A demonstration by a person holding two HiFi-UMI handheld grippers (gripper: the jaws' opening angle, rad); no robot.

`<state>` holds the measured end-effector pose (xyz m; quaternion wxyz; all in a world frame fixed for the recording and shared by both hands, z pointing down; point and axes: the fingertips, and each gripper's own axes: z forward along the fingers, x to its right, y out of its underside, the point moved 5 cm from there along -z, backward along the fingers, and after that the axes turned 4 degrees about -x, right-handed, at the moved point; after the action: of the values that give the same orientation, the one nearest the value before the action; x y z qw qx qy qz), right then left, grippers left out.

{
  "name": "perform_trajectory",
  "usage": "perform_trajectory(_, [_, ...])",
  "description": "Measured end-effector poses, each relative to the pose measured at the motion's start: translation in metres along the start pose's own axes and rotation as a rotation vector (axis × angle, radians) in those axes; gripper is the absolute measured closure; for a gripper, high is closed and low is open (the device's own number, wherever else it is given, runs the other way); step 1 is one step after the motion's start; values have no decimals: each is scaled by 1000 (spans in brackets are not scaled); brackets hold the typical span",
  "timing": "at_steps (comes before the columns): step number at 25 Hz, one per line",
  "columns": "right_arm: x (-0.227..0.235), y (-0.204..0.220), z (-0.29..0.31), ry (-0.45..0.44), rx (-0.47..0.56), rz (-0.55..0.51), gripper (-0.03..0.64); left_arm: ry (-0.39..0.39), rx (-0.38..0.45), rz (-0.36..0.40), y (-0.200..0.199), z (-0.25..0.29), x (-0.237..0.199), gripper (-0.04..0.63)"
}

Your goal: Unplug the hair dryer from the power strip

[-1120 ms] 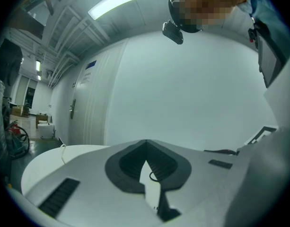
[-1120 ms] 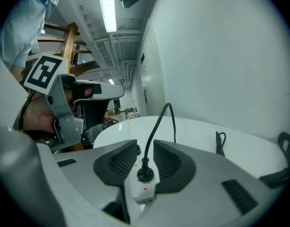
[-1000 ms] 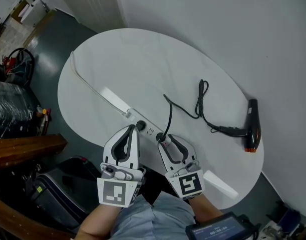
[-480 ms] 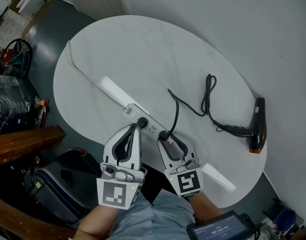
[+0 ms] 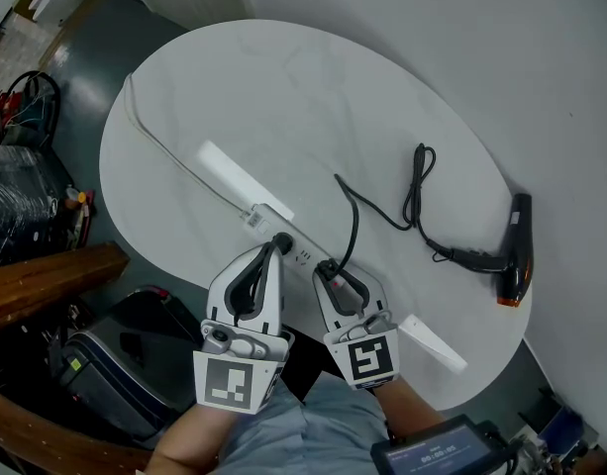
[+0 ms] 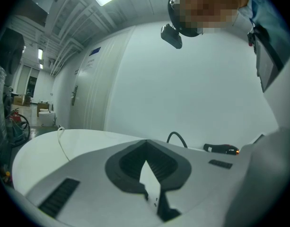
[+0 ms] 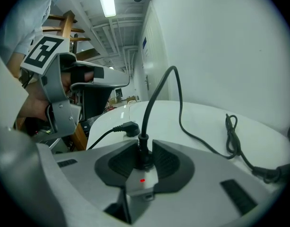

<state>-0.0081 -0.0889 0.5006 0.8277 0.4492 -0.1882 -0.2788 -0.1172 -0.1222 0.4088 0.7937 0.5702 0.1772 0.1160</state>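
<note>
Having just been closing, the jaws of the right gripper (image 5: 335, 277) are clamped on the plug (image 7: 143, 145) in the power strip (image 5: 273, 216) at lower centre, those of the left gripper (image 5: 270, 253) are seen together over that strip, and the hair dryer (image 5: 518, 250) is laid far right, so a pull is judged next.

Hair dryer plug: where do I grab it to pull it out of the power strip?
Grab the plug by its stubby black body, just above the power strip, not by the thin cord. It stands upright with the cord rising from its top, so come in from the near end of the strip, pinch its two sides, and probably pull straight up.
</note>
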Motion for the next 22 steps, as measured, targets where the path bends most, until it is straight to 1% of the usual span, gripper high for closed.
perform_trajectory(3, [-3,0,1,-4,-22,-16,549,2,-2,-11,0,0,0,598])
perform_trajectory(6, [-5,3,1,2,-24,54,550,10,15,4,-2,1,1,598])
perform_trajectory(8, [-4,3,2,-6,-28,45,555,-3,-15,-30,2,1,1,598])
perform_trajectory(10, [-5,3,1,-1,-30,60,558,-7,-24,-41,2,1,2,598])
perform_trajectory(11, [-6,2,1,1,-30,50,560,-7,-23,-40,2,1,3,598])
perform_trajectory(13, [-6,-2,0,-5,-32,-13,563,-4,-20,-41,2,1,4,598])
perform_trajectory(14, [-5,-3,-1,-6,-30,-25,563,-3,-19,-42,2,1,5,598])
perform_trajectory(16, [-5,-6,-2,-3,-22,-16,563,-1,-16,-42,0,0,6,598])
perform_trajectory(19, [-5,-12,-4,-11,-18,-69,563,1,-11,-42,-3,0,7,598])
perform_trajectory(22, [-5,-14,-4,-10,-11,-84,564,2,-1,-41,-6,-1,7,597])
